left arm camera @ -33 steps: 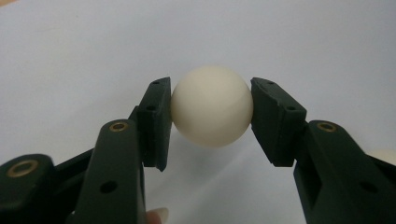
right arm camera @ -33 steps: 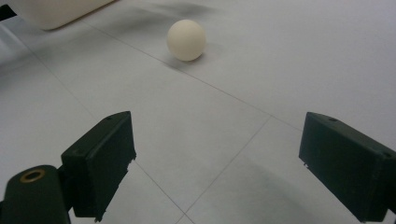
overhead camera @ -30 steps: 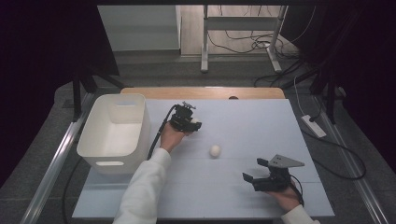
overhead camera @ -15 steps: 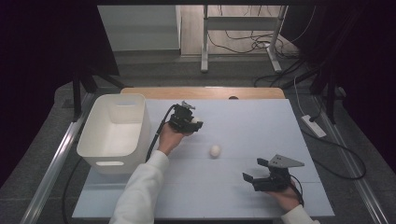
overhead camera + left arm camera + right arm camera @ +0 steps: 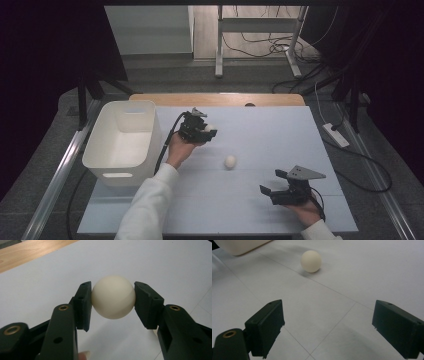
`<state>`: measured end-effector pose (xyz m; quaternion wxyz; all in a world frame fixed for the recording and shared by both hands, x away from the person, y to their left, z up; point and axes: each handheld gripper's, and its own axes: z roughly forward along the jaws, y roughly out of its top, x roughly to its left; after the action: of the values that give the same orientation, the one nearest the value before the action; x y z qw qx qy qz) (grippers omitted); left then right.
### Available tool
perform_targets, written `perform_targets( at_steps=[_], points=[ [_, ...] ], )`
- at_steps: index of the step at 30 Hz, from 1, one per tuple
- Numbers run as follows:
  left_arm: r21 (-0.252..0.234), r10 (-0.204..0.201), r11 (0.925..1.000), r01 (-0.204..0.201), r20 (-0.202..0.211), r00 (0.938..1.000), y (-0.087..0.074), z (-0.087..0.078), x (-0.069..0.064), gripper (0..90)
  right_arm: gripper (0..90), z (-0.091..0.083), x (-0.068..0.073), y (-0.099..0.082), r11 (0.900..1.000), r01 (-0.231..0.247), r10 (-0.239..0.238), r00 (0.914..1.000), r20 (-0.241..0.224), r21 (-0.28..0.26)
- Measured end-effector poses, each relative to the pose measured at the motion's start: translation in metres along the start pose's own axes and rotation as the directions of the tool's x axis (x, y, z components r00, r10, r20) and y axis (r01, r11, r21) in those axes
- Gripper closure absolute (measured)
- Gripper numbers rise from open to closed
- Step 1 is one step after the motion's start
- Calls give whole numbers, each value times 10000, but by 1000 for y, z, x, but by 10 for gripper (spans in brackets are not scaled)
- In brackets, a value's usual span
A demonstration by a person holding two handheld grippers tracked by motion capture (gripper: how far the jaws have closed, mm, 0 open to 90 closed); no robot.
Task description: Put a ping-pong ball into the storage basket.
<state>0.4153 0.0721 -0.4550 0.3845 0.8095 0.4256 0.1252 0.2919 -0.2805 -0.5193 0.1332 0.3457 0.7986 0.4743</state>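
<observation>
A ball [image 5: 113, 297] is clamped between the left gripper [image 5: 207, 131]'s pads and has been lifted off the table [image 5: 280, 135] beside the bin [image 5: 125, 142], so binning is judged next; the right gripper [image 5: 272, 192] gapes empty near a second ball [image 5: 229, 161].

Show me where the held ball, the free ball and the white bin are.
held ball [image 5: 113, 297]: left gripper view, middle of its front.
free ball [image 5: 230, 161]: high view, its top.
white bin [image 5: 150, 131]: high view, its right wall.
</observation>
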Motion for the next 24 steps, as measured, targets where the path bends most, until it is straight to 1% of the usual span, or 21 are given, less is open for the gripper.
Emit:
perform_targets(
  at_steps=[10,17,24],
  points=[
    [-252,85,9996,-83,86,9999,-2,-8,-3,508,103,0,0,0,10000,1,-1,10000,7,5],
    [-521,213,9984,-205,144,9997,-3,-19,-7,508,103,0,0,0,10000,-2,2,10000,24,14],
    [-760,240,9969,-223,217,9995,-4,-27,-9,508,103,0,0,0,10000,-35,35,10000,22,3]
  ],
)
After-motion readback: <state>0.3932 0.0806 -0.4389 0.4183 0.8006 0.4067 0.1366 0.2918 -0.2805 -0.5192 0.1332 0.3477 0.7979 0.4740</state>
